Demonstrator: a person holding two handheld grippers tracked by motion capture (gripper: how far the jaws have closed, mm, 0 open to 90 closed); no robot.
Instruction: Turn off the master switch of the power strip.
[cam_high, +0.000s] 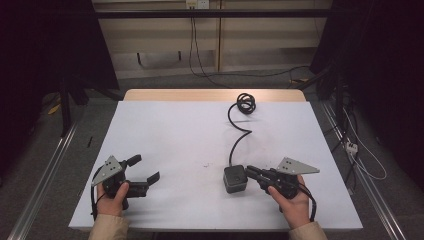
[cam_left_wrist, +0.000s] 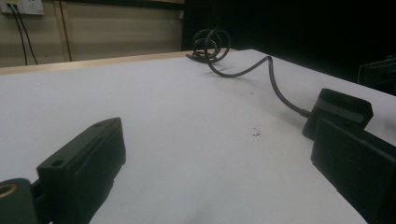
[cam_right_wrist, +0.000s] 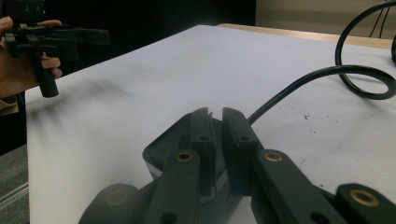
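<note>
— Adapter (cam_high: 234, 178)? Near table (cam_high: 165, 135) edge, right of centre, cord (cam_high: 239, 131) running away.
— Touching right claw (cam_high: 251, 172), pressed nearly together. Left claw (cam_high: 145, 169) spread, well apart leftward.

We find no readable words, labels, brands or numbers on the black power adapter (cam_high: 234, 178), its cord (cam_high: 239, 131) or the bench (cam_high: 165, 135).
</note>
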